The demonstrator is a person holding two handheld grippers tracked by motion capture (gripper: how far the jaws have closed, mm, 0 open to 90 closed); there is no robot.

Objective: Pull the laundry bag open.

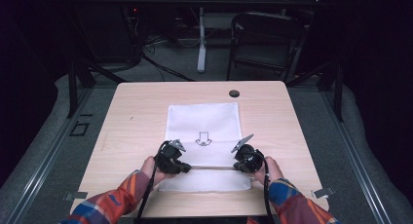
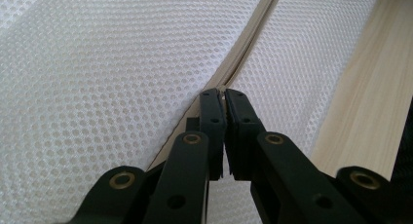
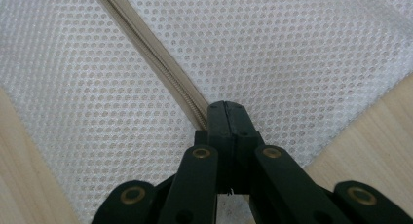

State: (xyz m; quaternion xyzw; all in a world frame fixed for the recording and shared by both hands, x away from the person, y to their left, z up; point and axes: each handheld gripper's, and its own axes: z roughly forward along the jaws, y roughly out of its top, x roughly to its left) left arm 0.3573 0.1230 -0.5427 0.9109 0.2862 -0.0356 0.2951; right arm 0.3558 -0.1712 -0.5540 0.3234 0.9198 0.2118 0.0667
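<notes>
A white mesh bag (image 1: 203, 121) lies flat on the pale wooden table (image 1: 136, 117), with a small arrow print (image 1: 203, 138) at its middle. A beige zipper (image 2: 253, 34) runs across its near part. My left gripper (image 1: 187, 169) sits at the zipper's left stretch, its jaws (image 2: 223, 93) pinched together on the zipper line with a sliver of white between the tips. My right gripper (image 1: 237, 165) sits toward the bag's right edge, shut tight (image 3: 225, 106) on the zipper (image 3: 146, 48). What its pads pinch is hidden. Mesh (image 3: 292, 48) spreads on both sides.
A black round cap (image 1: 234, 93) is set into the table beyond the bag. Bare wood lies left and right of the bag (image 3: 380, 136). Behind the table stand a dark folding chair (image 1: 263, 39) and a white post (image 1: 201, 39).
</notes>
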